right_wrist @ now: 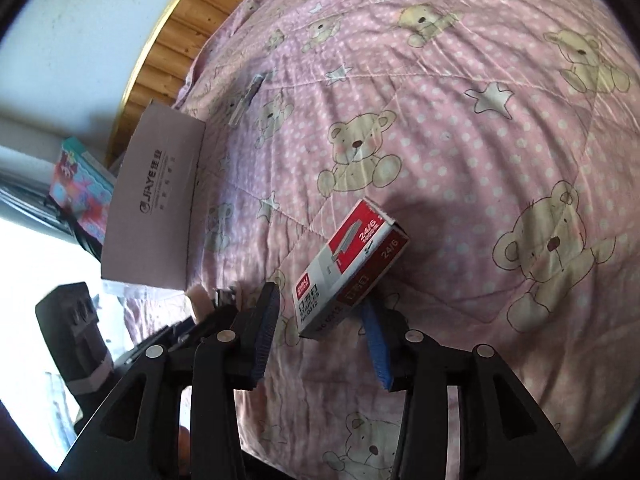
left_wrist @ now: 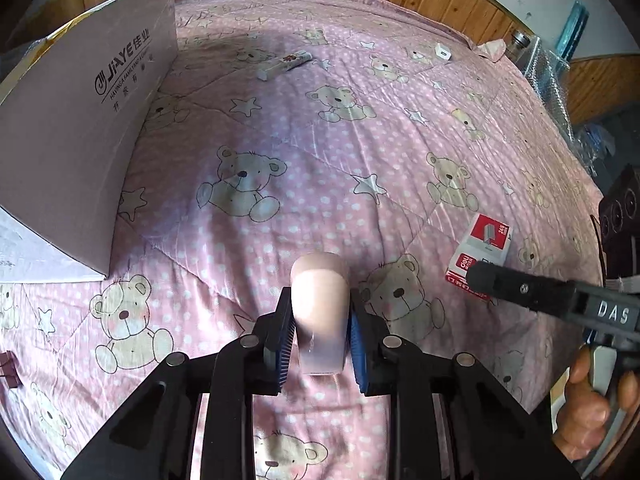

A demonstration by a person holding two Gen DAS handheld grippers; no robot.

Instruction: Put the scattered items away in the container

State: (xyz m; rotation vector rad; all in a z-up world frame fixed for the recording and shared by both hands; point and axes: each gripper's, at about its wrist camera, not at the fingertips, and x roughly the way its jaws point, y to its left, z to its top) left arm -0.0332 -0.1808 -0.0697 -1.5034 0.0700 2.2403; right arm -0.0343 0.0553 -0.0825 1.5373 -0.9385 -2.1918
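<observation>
Now | left gripper (left_wrist: 320, 344) clamps beige cylinder (left_wrist: 319, 312) | right gripper (right_wrist: 320, 336) fingers spread around staples box (right_wrist: 352, 268) | cardboard box (left_wrist: 80, 128) on bed

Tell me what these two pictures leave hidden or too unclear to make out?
- Inside of the cardboard box: both views show only its outer wall.
- Pale roll in the left gripper: motion-blurred, kind unclear.
- Staple box: its lower corner sits behind the right gripper's finger.
- Small tube: print too small to read.
- Dark red thing: cut off by the edge.

Glossy card staple box (right_wrist: 352, 264) on soft cloth quilt (right_wrist: 460, 128).
</observation>
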